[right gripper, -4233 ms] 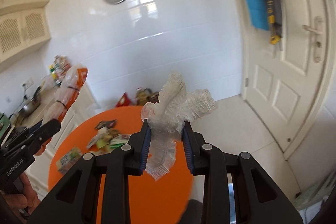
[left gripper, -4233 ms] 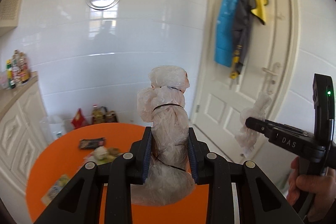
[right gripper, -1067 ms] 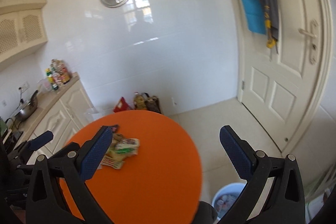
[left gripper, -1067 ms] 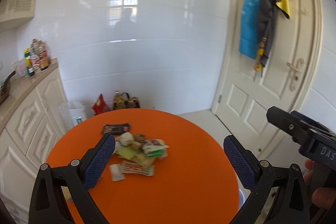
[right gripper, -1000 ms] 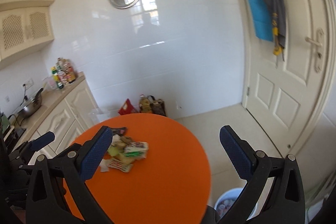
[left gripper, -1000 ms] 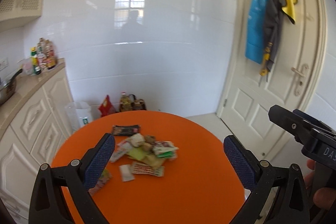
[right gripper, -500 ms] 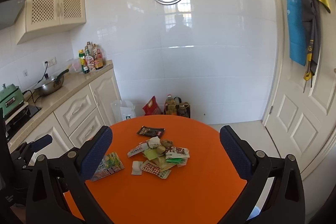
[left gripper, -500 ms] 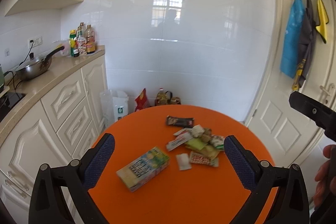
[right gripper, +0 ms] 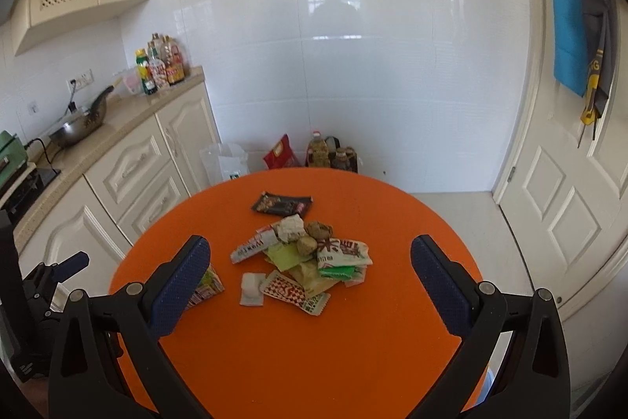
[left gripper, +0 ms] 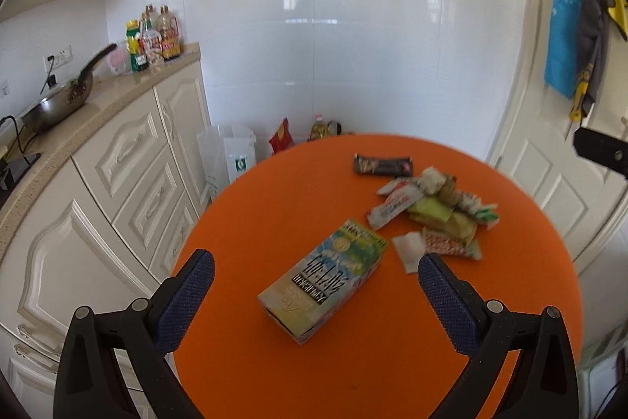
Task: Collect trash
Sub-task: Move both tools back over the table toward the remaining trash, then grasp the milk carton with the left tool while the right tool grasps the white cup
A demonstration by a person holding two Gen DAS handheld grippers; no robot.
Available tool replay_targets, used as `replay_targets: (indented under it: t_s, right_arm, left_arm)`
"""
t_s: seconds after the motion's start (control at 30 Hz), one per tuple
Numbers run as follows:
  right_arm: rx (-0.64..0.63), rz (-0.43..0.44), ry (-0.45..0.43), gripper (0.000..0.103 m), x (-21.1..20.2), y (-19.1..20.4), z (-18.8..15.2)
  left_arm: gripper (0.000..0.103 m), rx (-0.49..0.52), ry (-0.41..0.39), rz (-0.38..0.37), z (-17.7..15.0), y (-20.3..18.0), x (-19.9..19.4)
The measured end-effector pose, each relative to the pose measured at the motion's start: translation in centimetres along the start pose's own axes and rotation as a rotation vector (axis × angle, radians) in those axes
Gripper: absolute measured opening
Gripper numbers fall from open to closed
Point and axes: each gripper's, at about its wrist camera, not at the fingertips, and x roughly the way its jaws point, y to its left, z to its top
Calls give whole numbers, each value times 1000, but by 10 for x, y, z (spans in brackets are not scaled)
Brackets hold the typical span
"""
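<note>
While both hand-held grippers gape empty | carton (left gripper: 324, 279) beside wrapper pile (right gripper: 310, 260) | orange table (right gripper: 314, 340)

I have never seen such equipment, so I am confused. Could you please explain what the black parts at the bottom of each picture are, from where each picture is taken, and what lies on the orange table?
There is no robot here: a person holds one two-finger claw in each hand, and a wide-angle camera on each looks forward along its fingers. One picture comes from the left claw, the other from the right claw. Both are wide open and hold nothing. They hang above a round orange table in a kitchen. On it lie a drink carton on its side, a pile of snack wrappers and a dark wrapper a little apart. This is the trash to collect. In the right view the left claw shows at the left edge.
</note>
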Motion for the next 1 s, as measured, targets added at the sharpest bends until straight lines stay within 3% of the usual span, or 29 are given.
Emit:
replay_targets:
  t_s: [0.3,0.47,0.53,0.57,0.6,0.7,1.0]
  right_arm:
    - [20,-4,128,103,52,1,-20]
    - [16,8,176,103,76,10,-27]
    - [13,14,191,103,84,15,-30]
    - [13,20,203,103,89,17,-32]
    - [13,29,213,102,94,19,-33]
    - [0,60,244,93,105,28,-40]
    - [-33,173,343,61,148,58,-63]
  left_arm:
    - [102,81,142,-30,21,-13,103]
    - [99,79,175,-73,35,-11,147]
    - [83,67,194,-96,40,-11,163]
    - [80,59,204,-97,45,-11,170]
    - [65,54,194,-95,48,-11,173]
    - [47,22,192,-104,58,-11,185]
    - [46,-85,160,-55,68,1,198]
